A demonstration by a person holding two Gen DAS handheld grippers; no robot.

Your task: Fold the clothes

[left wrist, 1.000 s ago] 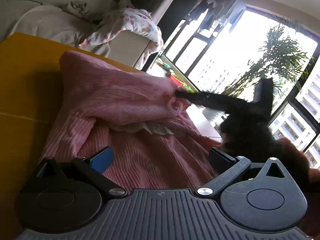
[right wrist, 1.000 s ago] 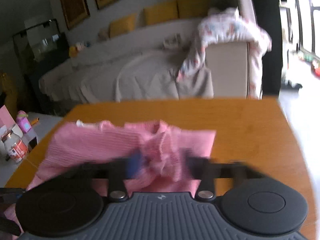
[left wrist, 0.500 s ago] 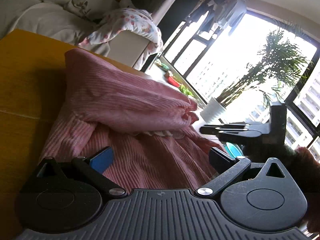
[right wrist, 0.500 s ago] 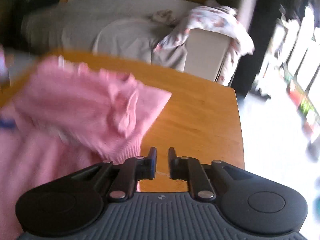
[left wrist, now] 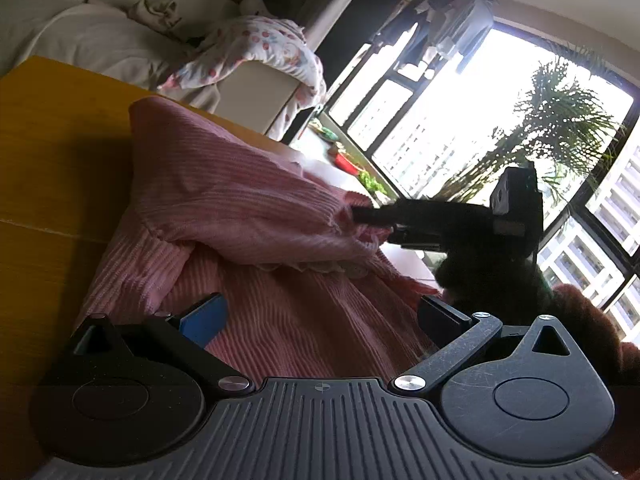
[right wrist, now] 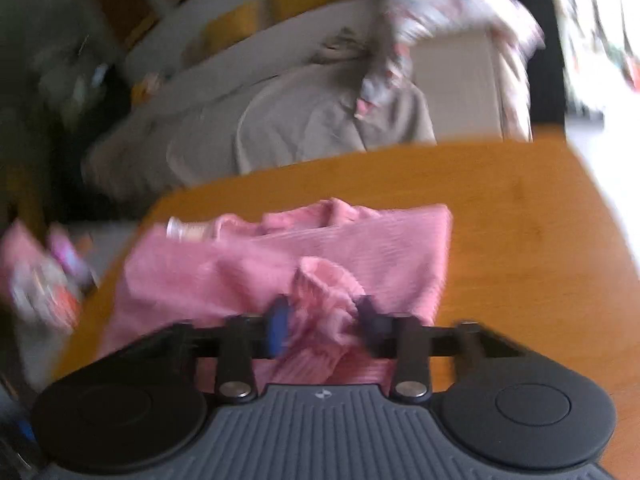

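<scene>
Garment [left wrist: 256, 216]: one pink ribbed piece lies on the orange bench [left wrist: 52, 168], a fold of it doubled back over the rest. Two tongs are in view. Left tongs [left wrist: 320, 316] sit low over the near part of the cloth, pointing slightly downward, jaws spread wide with the cloth lying loose between them and the blue pad [left wrist: 204, 318] gripping nothing. Right tongs [right wrist: 324, 322] reach in from the window side, angled down at the folded edge; its jaws are closing with a bunched cuff [right wrist: 324, 292] between them, and the fingers appear to press on it, though that view is blurred. One sofa [left wrist: 80, 40] stands behind, one flowered cloth [left wrist: 264, 44] draped on its arm
</scene>
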